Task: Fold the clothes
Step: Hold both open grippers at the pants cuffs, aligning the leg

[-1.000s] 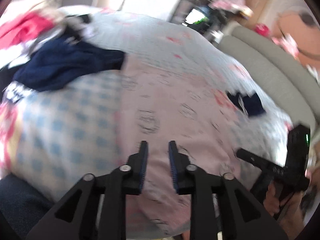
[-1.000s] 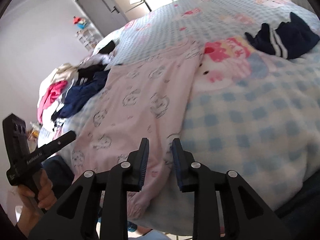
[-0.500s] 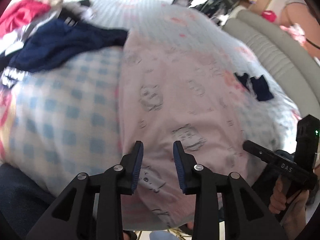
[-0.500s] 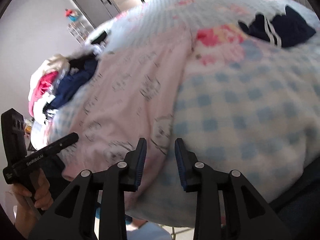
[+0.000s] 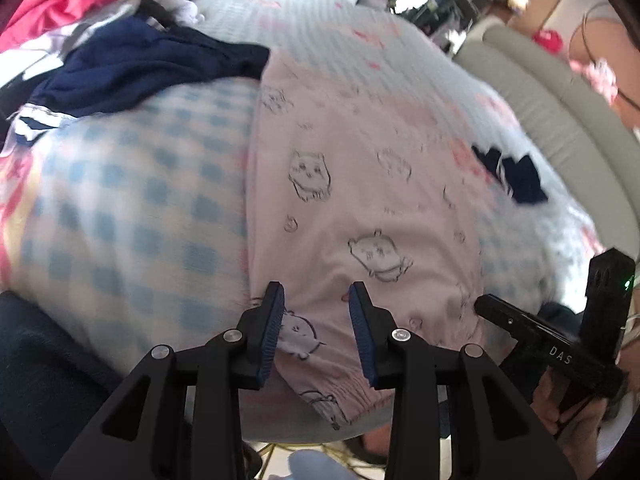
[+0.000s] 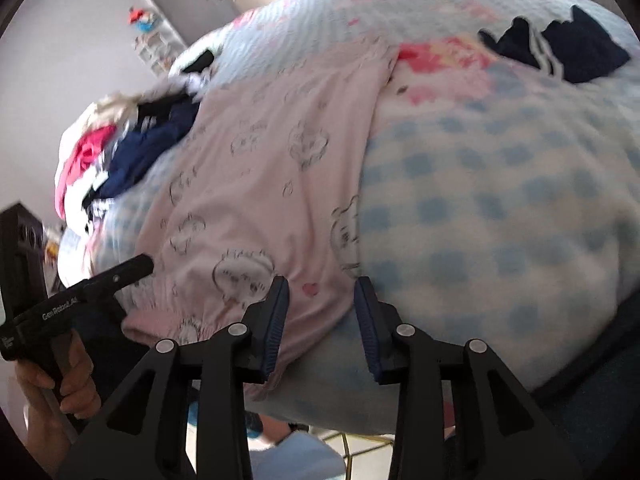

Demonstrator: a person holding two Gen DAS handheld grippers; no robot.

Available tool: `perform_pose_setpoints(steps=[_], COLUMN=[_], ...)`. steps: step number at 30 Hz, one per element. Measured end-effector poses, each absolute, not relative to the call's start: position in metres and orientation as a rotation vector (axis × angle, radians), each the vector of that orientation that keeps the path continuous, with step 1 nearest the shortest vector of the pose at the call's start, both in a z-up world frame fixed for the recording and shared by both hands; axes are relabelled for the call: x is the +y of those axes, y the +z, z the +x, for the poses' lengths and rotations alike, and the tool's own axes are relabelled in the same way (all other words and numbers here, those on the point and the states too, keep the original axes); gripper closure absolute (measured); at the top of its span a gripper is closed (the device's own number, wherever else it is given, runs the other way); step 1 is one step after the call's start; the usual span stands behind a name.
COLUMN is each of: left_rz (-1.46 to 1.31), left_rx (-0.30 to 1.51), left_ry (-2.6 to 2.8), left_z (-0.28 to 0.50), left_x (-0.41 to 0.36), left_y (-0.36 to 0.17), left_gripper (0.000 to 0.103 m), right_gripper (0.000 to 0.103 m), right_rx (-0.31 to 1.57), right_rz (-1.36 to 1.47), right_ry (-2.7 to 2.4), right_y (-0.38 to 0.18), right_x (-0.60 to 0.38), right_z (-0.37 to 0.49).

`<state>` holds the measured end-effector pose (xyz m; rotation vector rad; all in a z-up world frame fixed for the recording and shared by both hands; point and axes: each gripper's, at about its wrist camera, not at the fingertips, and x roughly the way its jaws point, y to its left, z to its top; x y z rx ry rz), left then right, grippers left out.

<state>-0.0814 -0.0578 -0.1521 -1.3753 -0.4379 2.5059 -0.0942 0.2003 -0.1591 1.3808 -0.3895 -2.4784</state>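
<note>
A pale pink garment [image 5: 340, 200] printed with cartoon animals lies spread flat on the bed, its gathered hem hanging over the near edge. My left gripper [image 5: 316, 292] hovers open over the hem near its left corner, cloth showing between the pads but not pinched. My right gripper [image 6: 321, 286] hangs over the garment's [image 6: 260, 184] right near corner with its jaws opening; the pads do not press the cloth. Each gripper shows in the other's view: the right gripper [image 5: 486, 306] at the far right, the left gripper [image 6: 140, 266] at the left, each with a hand on its handle.
A blue-checked bedspread [image 5: 120, 200] covers the bed. A navy garment [image 5: 140, 68] and a heap of pink and white clothes [image 5: 60, 4] lie at the far left. A small navy item [image 6: 568, 48] sits at the right. A grey padded edge [image 5: 560, 120] borders the bed.
Both grippers have come in closer to the near hem of the pink garment, and the jaws of both stand wider than before.
</note>
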Motion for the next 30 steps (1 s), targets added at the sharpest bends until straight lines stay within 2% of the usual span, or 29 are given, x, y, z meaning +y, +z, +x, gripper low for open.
perform_pose_setpoints(steps=[3, 7, 9, 13, 16, 21, 23, 27, 30], left_rz=[-1.363, -1.423, -1.457, -1.384, -1.344, -1.418, -1.431, -1.404, -1.366], left_rx=[-0.411, -0.328, -0.355, -0.485, -0.486, -0.420, -0.470, -0.590, -0.576], left_ry=[2.475, 2.473, 2.492, 2.540, 2.515, 2.493, 2.500, 2.528, 2.523], left_z=[-0.076, -0.077, -0.079, -0.071, -0.065, -0.066, -0.067, -0.066, -0.066], left_x=[-0.047, -0.032, -0.039, -0.060, -0.058, -0.047, -0.054, -0.071, -0.066], left_y=[-0.151, -0.159, -0.163, -0.151, -0.148, -0.159, -0.160, -0.157, -0.153], left_gripper=[0.067, 0.067, 0.068, 0.068, 0.066, 0.066, 0.066, 0.066, 0.066], right_gripper=[0.068, 0.067, 0.068, 0.067, 0.066, 0.065, 0.065, 0.065, 0.065], right_rx=[-0.381, -0.245, -0.193, -0.309, -0.322, -0.227, -0.211, -0.335, -0.389], right_rz=[1.306, 1.397, 1.454, 1.402, 1.301, 1.341, 1.417, 1.409, 1.377], right_ry=[-2.472, -2.443, -2.448, -2.484, -2.493, -2.458, -2.454, -2.469, -2.462], right_y=[-0.149, -0.162, -0.171, -0.161, -0.148, -0.158, -0.168, -0.167, -0.165], right_x=[0.194, 0.176, 0.175, 0.192, 0.191, 0.172, 0.174, 0.192, 0.196], right_z=[-0.092, -0.093, -0.092, -0.087, -0.083, -0.085, -0.087, -0.087, -0.085])
